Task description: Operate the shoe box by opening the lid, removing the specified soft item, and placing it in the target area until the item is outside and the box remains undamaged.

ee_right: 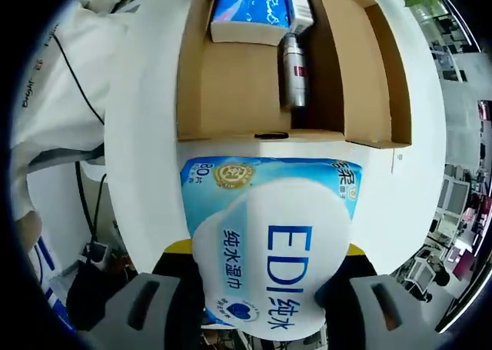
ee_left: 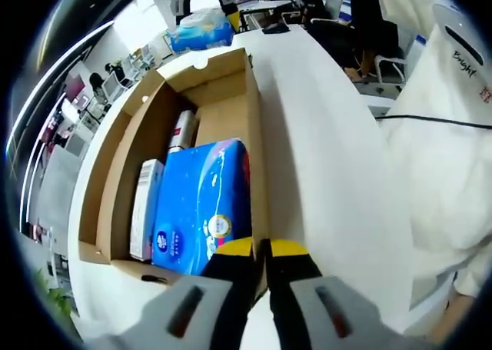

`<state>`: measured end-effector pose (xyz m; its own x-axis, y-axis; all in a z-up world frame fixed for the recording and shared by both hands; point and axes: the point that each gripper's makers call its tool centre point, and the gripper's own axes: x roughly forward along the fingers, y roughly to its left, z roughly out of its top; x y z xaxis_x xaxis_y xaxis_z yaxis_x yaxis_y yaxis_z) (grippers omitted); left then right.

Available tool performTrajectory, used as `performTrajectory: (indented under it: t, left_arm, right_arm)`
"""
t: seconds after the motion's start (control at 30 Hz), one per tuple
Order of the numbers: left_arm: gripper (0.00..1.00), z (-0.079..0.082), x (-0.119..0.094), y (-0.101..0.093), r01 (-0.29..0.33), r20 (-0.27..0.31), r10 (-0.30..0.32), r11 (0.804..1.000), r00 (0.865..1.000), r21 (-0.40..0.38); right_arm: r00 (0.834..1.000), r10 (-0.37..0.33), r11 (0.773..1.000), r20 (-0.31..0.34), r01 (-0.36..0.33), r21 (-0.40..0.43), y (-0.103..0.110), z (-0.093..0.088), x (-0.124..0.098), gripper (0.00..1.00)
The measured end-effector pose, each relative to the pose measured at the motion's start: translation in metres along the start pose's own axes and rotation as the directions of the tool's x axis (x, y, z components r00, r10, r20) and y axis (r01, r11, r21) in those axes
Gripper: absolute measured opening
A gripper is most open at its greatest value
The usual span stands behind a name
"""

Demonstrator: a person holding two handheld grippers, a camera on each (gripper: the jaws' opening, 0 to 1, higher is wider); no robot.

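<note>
Two claws are engaged. Right claw [ee_right: 269,277] is clamped on the wet-wipes pack [ee_right: 270,242], held outside the open shoe box [ee_right: 231,81] above the white surface [ee_right: 146,181]. Left claw [ee_left: 261,251] pinches the box wall, jaws nearly together (bracing it). Risk: an early release near the surface edge could drop the soft pack; excess pinch force could crease the cardboard wall.

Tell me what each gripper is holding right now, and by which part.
The right gripper holds the wet wipes pack by its near end, one jaw on each side. The left gripper is closed on the shoe box's near wall edge.
</note>
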<state>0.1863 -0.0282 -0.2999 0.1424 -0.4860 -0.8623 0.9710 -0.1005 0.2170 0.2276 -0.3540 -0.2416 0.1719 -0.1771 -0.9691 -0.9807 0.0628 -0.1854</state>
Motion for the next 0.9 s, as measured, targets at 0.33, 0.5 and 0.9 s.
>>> performTrajectory:
  t: [0.33,0.5,0.9]
  left_arm:
    - [0.05,0.001,0.000,0.000,-0.012,0.002,0.012,1.000,1.000,0.007]
    - [0.05,0.001,0.000,0.000,-0.011,0.001,0.011,1.000,1.000,0.002]
    - [0.05,0.001,0.000,-0.001,-0.014,0.001,0.014,1.000,1.000,0.006]
  right_arm:
    - [1.000,0.017,1.000,0.008,-0.017,0.002,0.002,-0.007,0.022,0.61]
    - [1.000,0.026,0.999,-0.018,-0.025,0.019,0.005,-0.013,0.032,0.61]
    - [0.999,0.052,0.999,-0.015,-0.051,0.017,0.010,-0.013,0.053,0.61]
